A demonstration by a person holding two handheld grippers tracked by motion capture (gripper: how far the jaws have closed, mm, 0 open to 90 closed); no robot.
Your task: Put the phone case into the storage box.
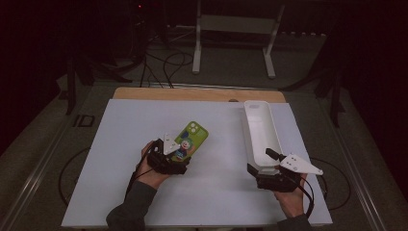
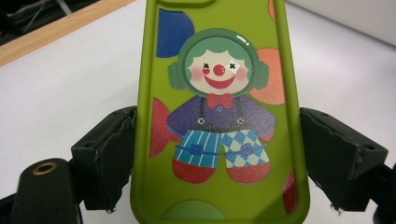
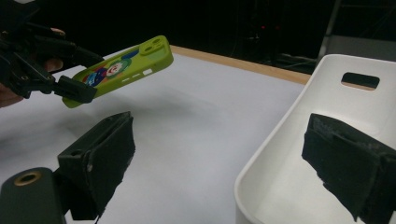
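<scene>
A green phone case point(image 1: 193, 135) with a clown picture point(image 2: 218, 112) is held off the white table sheet, tilted up toward its camera end point(image 3: 122, 66). My left gripper point(image 1: 179, 158) is shut on the case's lower end, one jaw against each long edge point(image 2: 219, 156). A long white tray point(image 1: 260, 126) lies at the right, empty where it shows. My right gripper point(image 1: 262, 162) is open at the tray's near end. It straddles the tray's wall point(image 3: 285, 140), with one jaw inside the tray and the other outside over the sheet point(image 3: 219, 154).
A white sheet point(image 1: 139, 144) covers the table, with a wooden edge point(image 1: 192, 93) at the far side. Cables and a white frame stand point(image 1: 235, 25) are on the dark floor beyond. The person's hands and forearms enter from the bottom.
</scene>
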